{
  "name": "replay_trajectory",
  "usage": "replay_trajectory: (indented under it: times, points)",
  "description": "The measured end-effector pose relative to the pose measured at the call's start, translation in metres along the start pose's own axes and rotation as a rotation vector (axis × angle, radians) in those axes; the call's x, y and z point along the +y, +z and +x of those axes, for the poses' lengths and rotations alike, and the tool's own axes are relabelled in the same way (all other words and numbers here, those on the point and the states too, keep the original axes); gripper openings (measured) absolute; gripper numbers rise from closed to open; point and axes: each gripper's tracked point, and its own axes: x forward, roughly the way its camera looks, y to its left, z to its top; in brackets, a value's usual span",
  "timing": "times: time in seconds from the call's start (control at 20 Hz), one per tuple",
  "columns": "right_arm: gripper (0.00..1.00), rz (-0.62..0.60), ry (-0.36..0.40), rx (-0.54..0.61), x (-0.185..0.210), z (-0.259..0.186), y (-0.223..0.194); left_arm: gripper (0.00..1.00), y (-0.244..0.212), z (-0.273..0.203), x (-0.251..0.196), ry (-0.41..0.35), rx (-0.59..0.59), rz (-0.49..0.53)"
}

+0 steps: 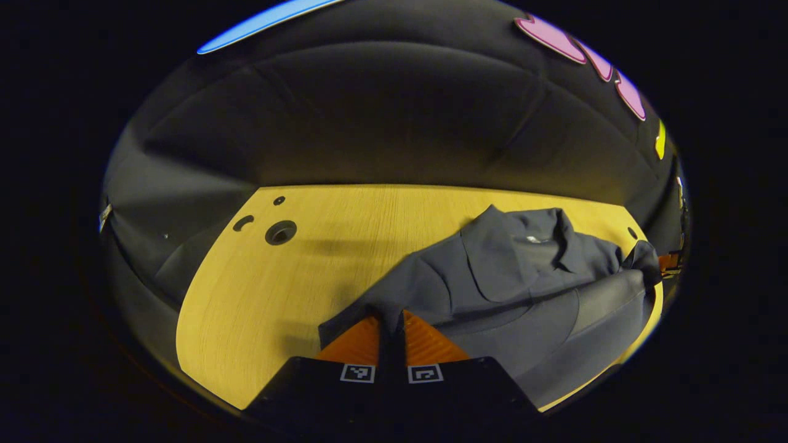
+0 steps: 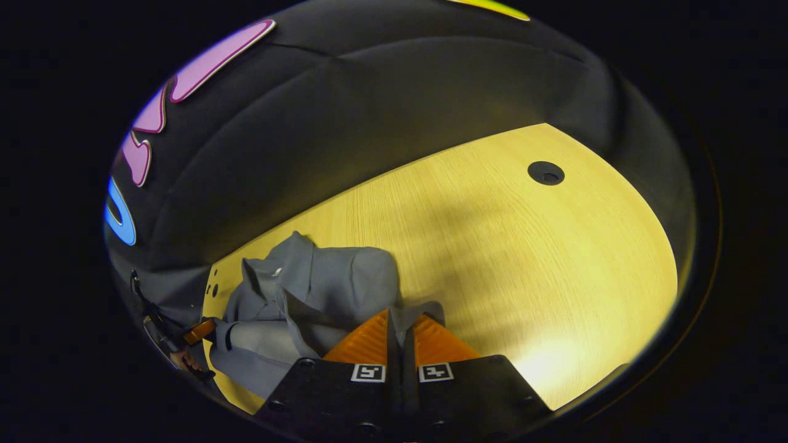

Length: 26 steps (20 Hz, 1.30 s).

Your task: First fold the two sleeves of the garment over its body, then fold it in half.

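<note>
The pale yellow wood-grain table (image 1: 295, 289) is the largest thing here, its top bare apart from the garment and a few round dark holes near its far edge, seen in the left gripper view (one more round dark hole shows in the right gripper view, far out on the open side of the top).

On it lies the dark grey collared garment (image 1: 523, 271), bunched toward one end of the table, collar away from the camera in both views. One sleeve (image 1: 609, 295) is already laid across the body in the left gripper view. Nothing on the table serves as a container, so the cloth rests straight on the wood.

The left gripper (image 1: 391, 329), with ridged orange fingers, is clenched on a corner of the garment's near edge, a thin fold of grey cloth pinched between the two pads. The right gripper (image 2: 401, 329), orange in the same way, grips a grey flap of the garment (image 2: 308, 289) likewise, cloth standing up between its closed fingers.

At the far left of the right gripper view, an orange part of the other gripper (image 2: 200, 331) sits just beside the garment's edge.
</note>
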Motion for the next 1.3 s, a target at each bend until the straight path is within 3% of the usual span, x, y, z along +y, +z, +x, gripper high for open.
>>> replay_trajectory:
  times: [0.25, 0.3, 0.35, 0.45, 0.6, 0.8, 0.85, 0.9, 0.95, 1.0, 1.05, 1.1, 1.2, 1.3]
  points:
    - [0.05, -0.031, -0.011, 0.022, -0.006, 0.02, -0.011, 0.02, -0.015, 0.012, -0.006, 0.018, 0.029, 0.018]
    - [0.05, -0.032, -0.011, 0.028, -0.007, 0.022, -0.013, 0.05, -0.018, 0.015, -0.006, 0.023, 0.039, 0.02]
    - [0.05, -0.032, -0.01, 0.03, -0.008, 0.024, -0.013, 0.02, -0.02, 0.017, -0.006, 0.03, 0.047, 0.023]
    - [0.08, -0.03, -0.009, 0.038, -0.01, 0.027, -0.015, 0.09, -0.019, 0.019, -0.006, 0.047, 0.044, 0.034]
    - [0.12, -0.007, -0.006, 0.045, -0.012, 0.026, -0.014, 0.05, -0.02, 0.02, -0.007, 0.066, 0.06, 0.07]
    - [0.22, -0.006, 0.021, 0.023, -0.01, 0.016, -0.006, 0.1, -0.017, 0.013, -0.012, 0.064, 0.065, 0.097]
    - [0.29, -0.013, 0.018, 0.018, -0.011, 0.014, -0.005, 0.12, -0.014, 0.011, -0.011, 0.069, 0.058, 0.104]
    - [0.46, -0.018, 0.02, 0.008, -0.012, 0.01, -0.002, 0.12, -0.01, 0.007, -0.013, 0.072, 0.048, 0.109]
    - [0.63, -0.026, -0.002, -0.011, -0.018, 0.005, 0.004, 0.27, -0.003, 0.001, -0.013, 0.085, 0.031, 0.12]
    - [0.65, -0.027, -0.011, -0.031, -0.019, -0.002, 0.01, 0.41, 0.0, -0.003, -0.015, 0.081, 0.021, 0.125]
    - [0.55, -0.024, -0.017, -0.049, -0.021, -0.006, 0.016, 0.5, 0.004, -0.008, -0.018, 0.078, 0.012, 0.13]
    - [0.77, -0.019, -0.019, -0.061, -0.022, -0.011, 0.02, 0.58, 0.009, -0.014, -0.018, 0.083, 0.004, 0.138]
    - [0.91, -0.017, -0.018, -0.07, -0.018, -0.023, 0.024, 0.8, 0.013, -0.023, -0.022, 0.086, -0.006, 0.15]
    - [0.92, -0.032, -0.021, -0.08, -0.015, -0.037, 0.026, 0.89, 0.02, -0.036, -0.029, 0.085, -0.024, 0.155]
